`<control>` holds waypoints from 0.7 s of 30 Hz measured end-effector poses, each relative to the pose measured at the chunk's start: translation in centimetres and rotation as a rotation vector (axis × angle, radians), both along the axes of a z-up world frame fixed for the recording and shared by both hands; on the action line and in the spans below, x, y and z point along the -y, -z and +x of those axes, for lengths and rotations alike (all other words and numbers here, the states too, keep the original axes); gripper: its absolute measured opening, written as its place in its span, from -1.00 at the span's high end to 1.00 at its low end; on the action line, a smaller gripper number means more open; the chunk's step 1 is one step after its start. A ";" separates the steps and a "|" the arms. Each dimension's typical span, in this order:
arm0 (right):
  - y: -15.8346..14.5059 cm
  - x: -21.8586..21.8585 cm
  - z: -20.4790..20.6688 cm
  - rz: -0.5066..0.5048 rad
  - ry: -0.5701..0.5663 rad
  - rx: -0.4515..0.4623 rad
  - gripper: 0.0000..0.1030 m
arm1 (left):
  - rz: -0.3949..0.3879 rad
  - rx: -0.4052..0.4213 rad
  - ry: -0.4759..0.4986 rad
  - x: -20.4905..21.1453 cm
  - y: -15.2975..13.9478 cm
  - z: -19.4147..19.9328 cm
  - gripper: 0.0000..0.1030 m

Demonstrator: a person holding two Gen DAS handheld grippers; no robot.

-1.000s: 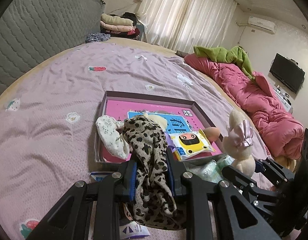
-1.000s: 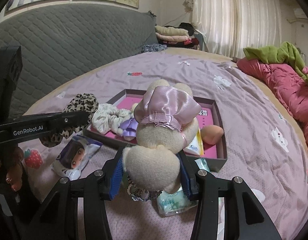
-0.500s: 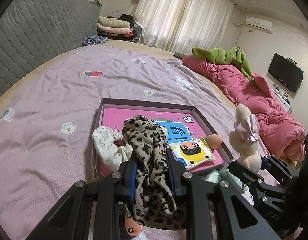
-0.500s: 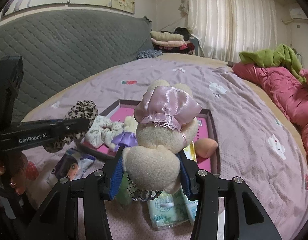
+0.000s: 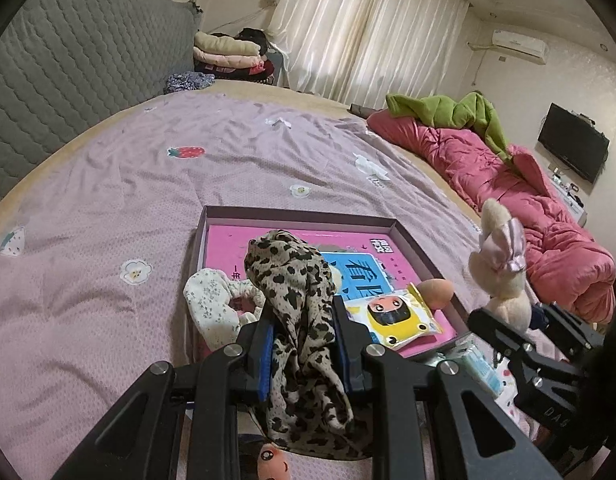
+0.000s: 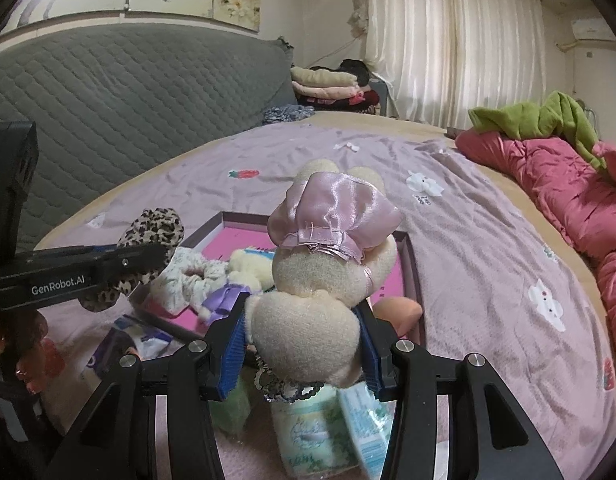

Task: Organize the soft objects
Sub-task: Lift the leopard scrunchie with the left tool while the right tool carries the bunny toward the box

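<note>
Both tongs have drifted sideways above the lilac bedsheet [image 5: 108,208], the shallow pink-lined box [image 5: 308,216] sliding nearer. Left tongs [image 5: 304,344] pinch a leopard-print fabric scrunchie [image 5: 296,280], draped lengthwise along them. Right tongs [image 6: 302,350] clamp a cream plush bunny with pink satin bow [image 6: 320,280], ears pointing ahead, over the box.

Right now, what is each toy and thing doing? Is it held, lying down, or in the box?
Leopard scrunchie: clamped in left gripper.
Plush bunny: clamped in right gripper.
Floral scrunchie: draped over the box edge.
Box: open, on the bed.
Orange sponge: lying in box.
Yellow packet: lying in box.
</note>
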State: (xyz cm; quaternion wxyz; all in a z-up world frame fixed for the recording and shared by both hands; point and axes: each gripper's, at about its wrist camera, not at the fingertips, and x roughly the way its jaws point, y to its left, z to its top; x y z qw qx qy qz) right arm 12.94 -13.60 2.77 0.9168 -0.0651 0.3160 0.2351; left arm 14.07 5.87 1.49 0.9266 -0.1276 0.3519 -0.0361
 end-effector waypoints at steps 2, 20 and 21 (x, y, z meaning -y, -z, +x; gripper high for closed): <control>0.0 -0.1 0.4 -0.004 -0.003 0.003 0.03 | 0.001 -0.008 0.000 0.0 0.1 0.4 0.52; 0.3 -0.9 3.8 -0.055 -0.014 0.014 0.03 | -0.017 -0.086 -0.012 -0.6 2.3 3.7 0.52; 0.4 -0.9 4.0 -0.053 -0.012 0.012 0.03 | -0.015 -0.089 -0.011 -0.6 2.4 3.8 0.52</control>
